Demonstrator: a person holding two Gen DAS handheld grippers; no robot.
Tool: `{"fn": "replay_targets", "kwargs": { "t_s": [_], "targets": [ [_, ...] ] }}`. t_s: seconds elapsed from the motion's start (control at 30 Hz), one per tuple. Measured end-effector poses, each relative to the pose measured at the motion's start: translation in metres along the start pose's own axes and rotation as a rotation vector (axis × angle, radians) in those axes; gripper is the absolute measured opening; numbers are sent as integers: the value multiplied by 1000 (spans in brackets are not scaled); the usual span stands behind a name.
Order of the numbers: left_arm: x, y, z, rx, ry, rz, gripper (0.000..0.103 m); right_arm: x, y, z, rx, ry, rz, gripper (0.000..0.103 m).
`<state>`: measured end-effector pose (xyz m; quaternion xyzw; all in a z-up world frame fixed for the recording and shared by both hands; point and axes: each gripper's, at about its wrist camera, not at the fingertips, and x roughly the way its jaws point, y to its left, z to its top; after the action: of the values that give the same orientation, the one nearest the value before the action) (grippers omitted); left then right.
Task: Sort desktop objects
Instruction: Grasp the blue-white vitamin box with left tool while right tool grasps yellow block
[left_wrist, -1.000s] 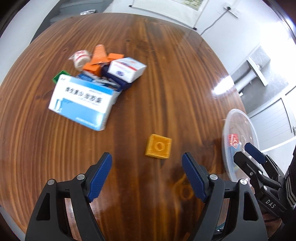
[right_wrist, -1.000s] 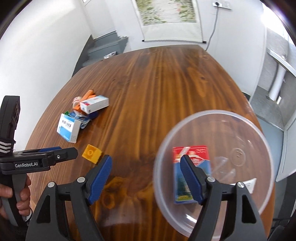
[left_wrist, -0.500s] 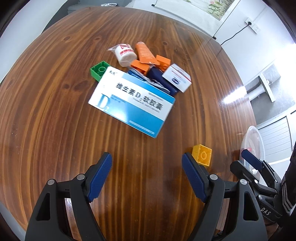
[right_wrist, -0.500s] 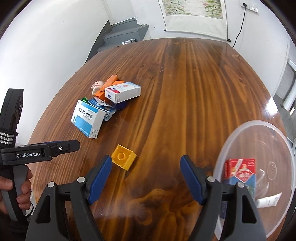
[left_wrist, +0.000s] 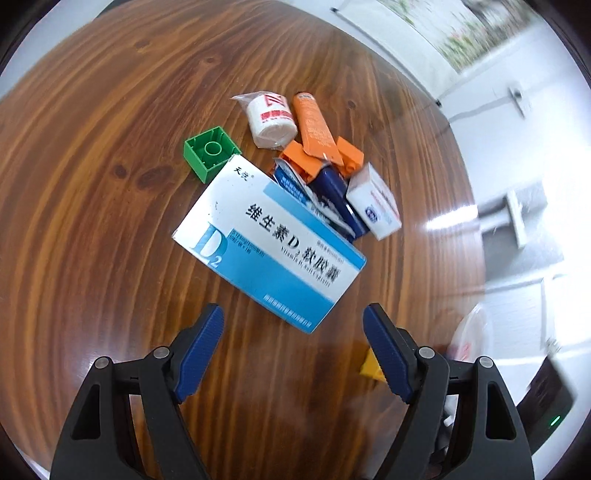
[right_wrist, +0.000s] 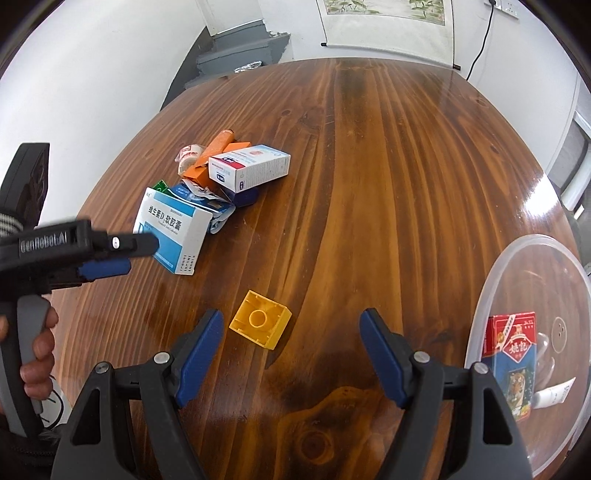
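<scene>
- Right gripper (right_wrist: 291, 339): jaws wide apart, nothing between, hovering over dark wooden surface (right_wrist: 388, 184).
- Just ahead, nearer its left jaw: hollow yellow plastic brick (right_wrist: 260, 324), lying alone.
- Far right at edge: clear round plastic container (right_wrist: 532, 258) w/ red card pack (right_wrist: 511, 345) and white tube (right_wrist: 554, 394) inside.
- Left gripper (left_wrist: 293, 347): jaws apart, empty, just short of big blue-white medicine box (left_wrist: 269, 240).
- Beyond box, touching in a heap: green plastic brick (left_wrist: 210, 152), small white box (left_wrist: 375, 206), navy tube (left_wrist: 338, 199), orange tube (left_wrist: 314, 123), wrapped bandage roll (left_wrist: 269, 120).
</scene>
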<state>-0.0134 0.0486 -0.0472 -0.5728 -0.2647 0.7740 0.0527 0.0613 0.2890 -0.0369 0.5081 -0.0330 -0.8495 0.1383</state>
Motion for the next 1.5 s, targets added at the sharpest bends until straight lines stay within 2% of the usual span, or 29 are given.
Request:
{"fn": "replay_targets", "kwargs": {
  "t_s": [0.07,0.17,0.33,0.63,0.97,1.1,1.2,1.33,1.5],
  "targets": [
    [4,6,5,-110,2,-42,82,0,-1,0,4,1,-7,79],
    [8,11,9,-210,8,-65,85,0,-1,-1,8,3,-16,79],
    [14,3,11,-207,-10,-22,85,1,-3,-1,14,10,-19,79],
    [28,5,9,-270,-17,17,86,4,-6,1,9,18,-2,79],
    [24,1,8,-148,-1,94,84,13,-4,6,-10,32,21,79],
    [16,0,-3,-62,-5,128,78,17,-3,8,-18,38,34,79],
    [10,1,-18,1,-5,154,77,19,-1,8,-27,43,47,79],
    [-7,21,-21,78,2,193,75,22,1,9,-39,50,60,79],
    [-20,26,-47,174,9,243,74,21,3,8,-55,51,62,79]
  ]
}}
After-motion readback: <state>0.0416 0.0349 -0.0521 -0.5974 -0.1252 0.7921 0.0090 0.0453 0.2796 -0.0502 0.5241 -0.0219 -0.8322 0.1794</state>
